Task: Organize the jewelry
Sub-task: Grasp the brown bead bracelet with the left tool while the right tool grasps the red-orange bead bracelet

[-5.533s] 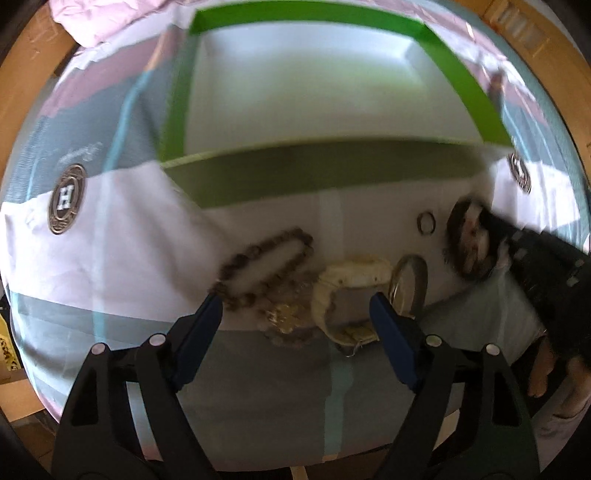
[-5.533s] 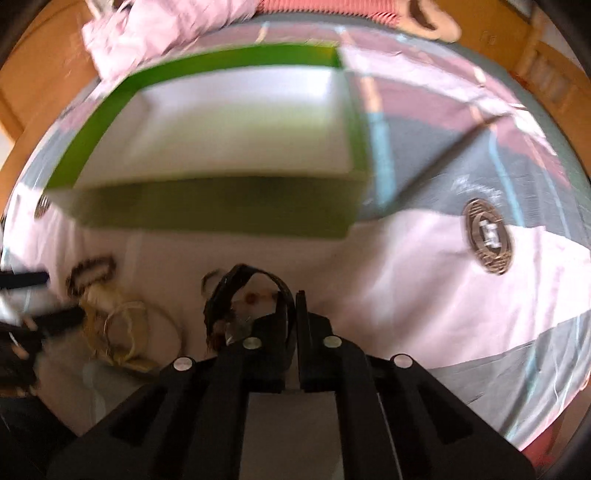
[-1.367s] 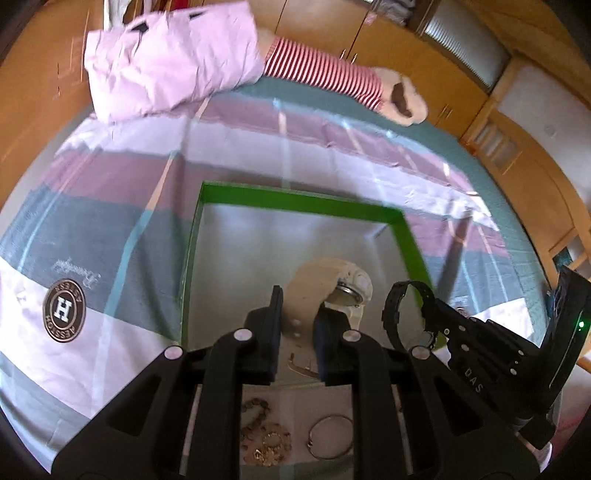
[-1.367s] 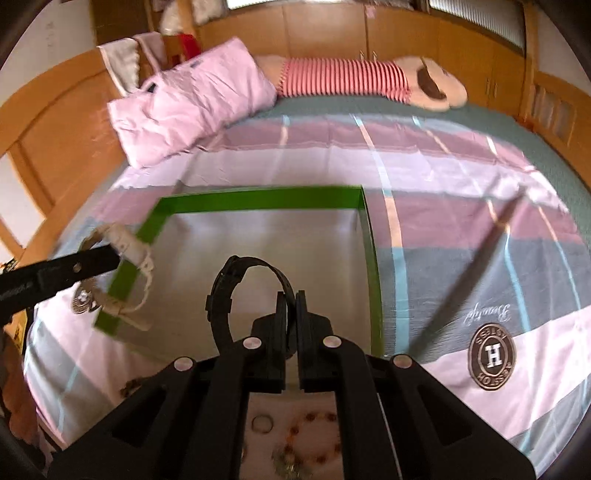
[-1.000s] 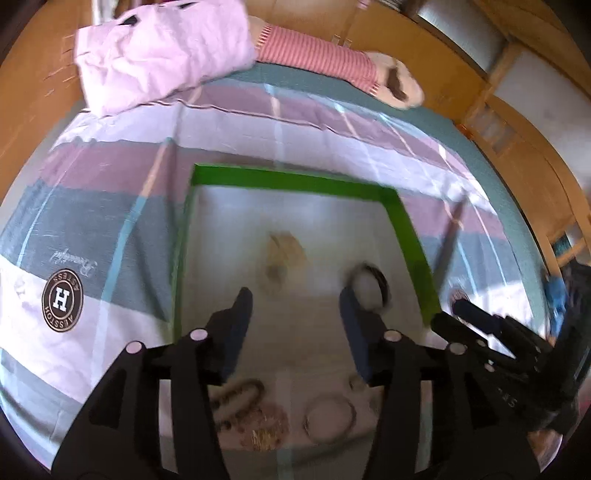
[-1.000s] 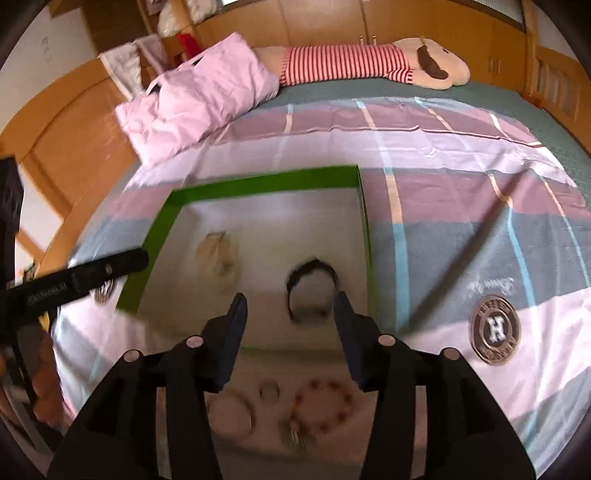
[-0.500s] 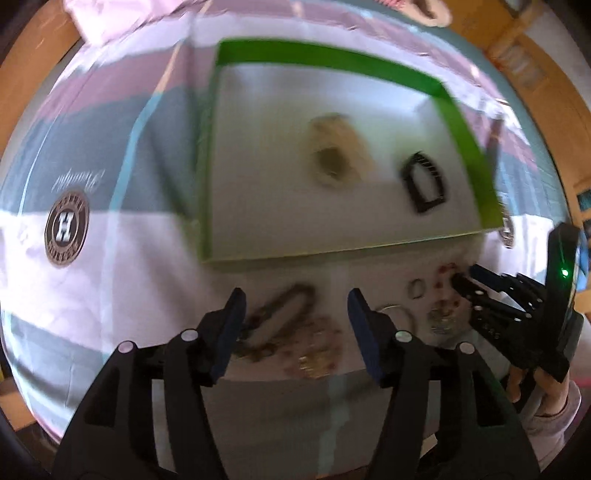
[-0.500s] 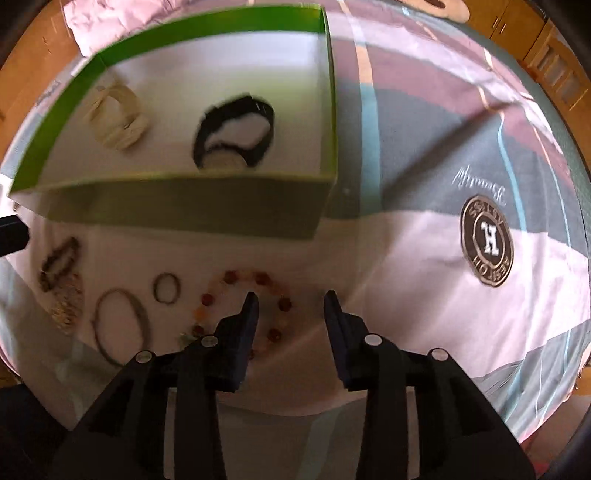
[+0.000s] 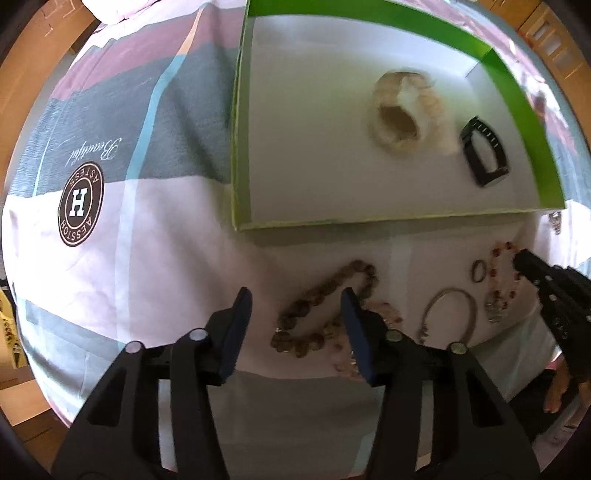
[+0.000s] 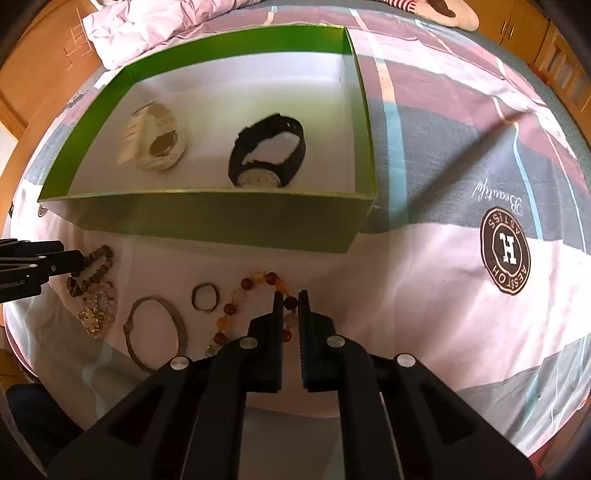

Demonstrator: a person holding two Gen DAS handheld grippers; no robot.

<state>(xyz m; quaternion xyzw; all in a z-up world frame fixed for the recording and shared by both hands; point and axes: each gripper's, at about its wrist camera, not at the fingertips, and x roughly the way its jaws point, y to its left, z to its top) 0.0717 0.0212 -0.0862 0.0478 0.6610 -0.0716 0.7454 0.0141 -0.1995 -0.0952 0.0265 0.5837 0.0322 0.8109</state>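
Observation:
A green box with a white floor lies on the bed and holds a cream watch and a black watch. In front of it lie a brown bead bracelet, a metal bangle, a small ring and a red-amber bead bracelet. My left gripper is open, its fingers either side of the brown bead bracelet. My right gripper has closed to a narrow gap around a bead of the red-amber bracelet, which rests on the sheet.
The bedspread carries round brown logos. A pink pillow lies behind the box. Wooden bed frame edges the left side. A gold-coloured trinket lies next to the brown beads.
Both watches were dropped into the box and both grippers came down in front of it. The right gripper has narrowed around the red-amber beads; the left stays open over the brown beads.

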